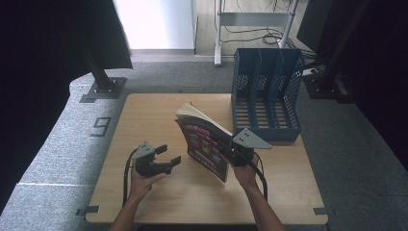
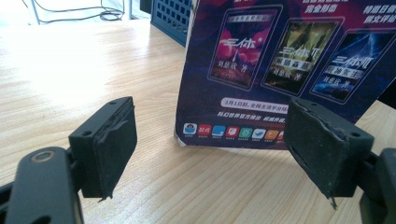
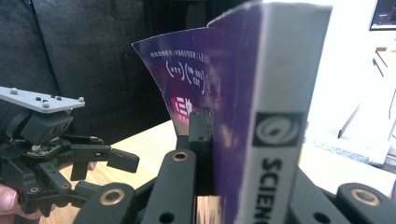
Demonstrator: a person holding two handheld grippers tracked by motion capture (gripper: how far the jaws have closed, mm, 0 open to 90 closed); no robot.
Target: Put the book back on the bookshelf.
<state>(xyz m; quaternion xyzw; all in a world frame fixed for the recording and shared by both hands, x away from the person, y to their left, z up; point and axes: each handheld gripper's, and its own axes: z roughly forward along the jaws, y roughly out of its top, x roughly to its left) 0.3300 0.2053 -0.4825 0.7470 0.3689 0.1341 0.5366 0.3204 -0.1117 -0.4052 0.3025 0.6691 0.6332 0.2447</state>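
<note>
A thick paperback book [image 1: 204, 144] with a purple cover stands upright near the table's middle, its lower edge on the wood. My right gripper [image 1: 227, 147] is shut on it at the spine side; in the right gripper view the grey spine [image 3: 275, 116] sits between the jaws and the cover bends away. My left gripper [image 1: 168, 156] is open just left of the book and holds nothing. In the left gripper view the back cover [image 2: 280, 70] stands a short way beyond the parted pads [image 2: 112, 144].
A blue slotted file holder [image 1: 267, 91] stands at the back right of the wooden table [image 1: 144, 115], and its corner [image 2: 173, 16] shows past the book. Black curtains hang at both sides. The right gripper view shows the left gripper [image 3: 93, 163] at its left.
</note>
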